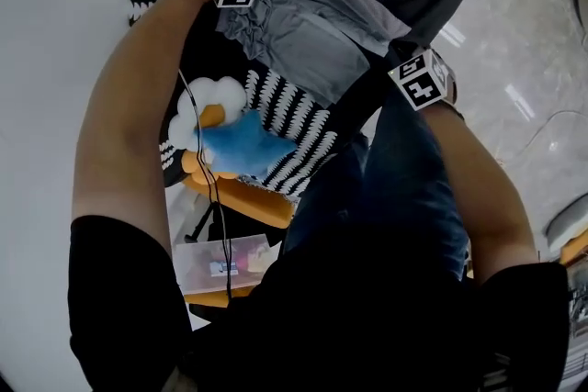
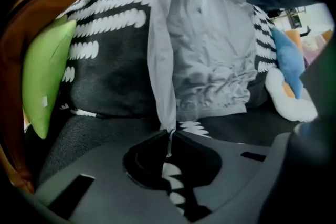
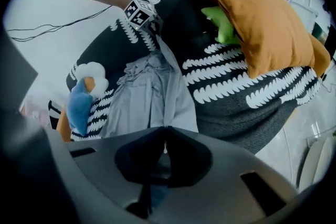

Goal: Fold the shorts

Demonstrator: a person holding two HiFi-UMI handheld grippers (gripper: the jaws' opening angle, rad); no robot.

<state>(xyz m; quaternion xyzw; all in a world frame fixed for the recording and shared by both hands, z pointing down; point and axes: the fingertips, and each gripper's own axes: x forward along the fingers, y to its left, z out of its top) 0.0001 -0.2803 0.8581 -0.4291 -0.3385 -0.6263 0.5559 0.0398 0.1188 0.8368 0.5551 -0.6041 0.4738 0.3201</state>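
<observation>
Left gripper (image 2: 169, 132): pinching edge of shorts (image 2: 210, 60), holding it raised for folding.
Right gripper (image 3: 164, 129): pinching same edge, tensioning it.

On one side of the shorts (image 1: 303, 37) an orange cushion (image 3: 262, 23) and a green pillow (image 2: 44, 71) rise and close off that approach. On the opposite side a blue-and-white plush toy (image 1: 234, 142) sits near the shorts, with a thin black cable (image 1: 207, 170) running past it. Between the shorts and the pillow, the black-and-white patterned cushion (image 2: 105, 60) lies bare. The white floor (image 1: 46, 60) beyond the toy is open.
</observation>
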